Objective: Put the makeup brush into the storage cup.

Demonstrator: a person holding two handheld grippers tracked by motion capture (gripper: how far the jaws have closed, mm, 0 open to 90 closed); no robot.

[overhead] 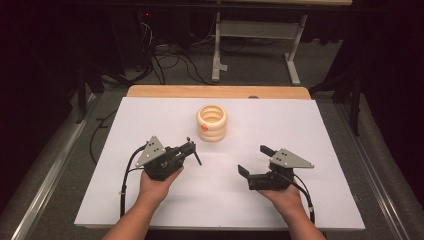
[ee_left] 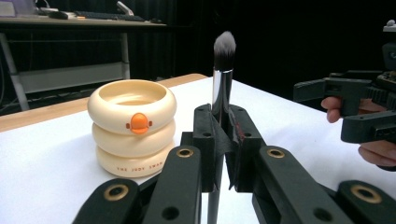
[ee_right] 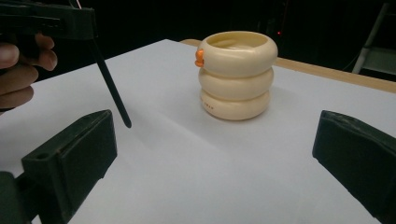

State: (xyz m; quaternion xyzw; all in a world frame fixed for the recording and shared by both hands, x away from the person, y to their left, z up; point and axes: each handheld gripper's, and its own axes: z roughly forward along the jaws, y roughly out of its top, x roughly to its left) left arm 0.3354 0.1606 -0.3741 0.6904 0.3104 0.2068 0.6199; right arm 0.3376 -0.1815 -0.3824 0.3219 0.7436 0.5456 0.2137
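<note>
One brush (ee_left: 223,70) clamped upright in left gripper (ee_left: 223,140), cream holder (ee_left: 132,126) just beyond, right gripper (overhead: 255,160) spread wide, empty.

Makeup brush (ee_left: 223,70): a slim brush with a dark, grey-tipped bristle head, a shiny metal ferrule and a thin black handle tapering to a point. It stands roughly upright, slightly tilted, bristles up, clamped at mid-length between the closed fingers (ee_left: 205,140) of the left gripper (overhead: 189,148), its pointed end hanging just above the white counter (overhead: 300,130). Holder cup (overhead: 211,122): a cream container shaped as three stacked rings, open on top, with a small orange knob on its side; it stands upright on the counter's far middle, near the brush but apart from it.
</note>
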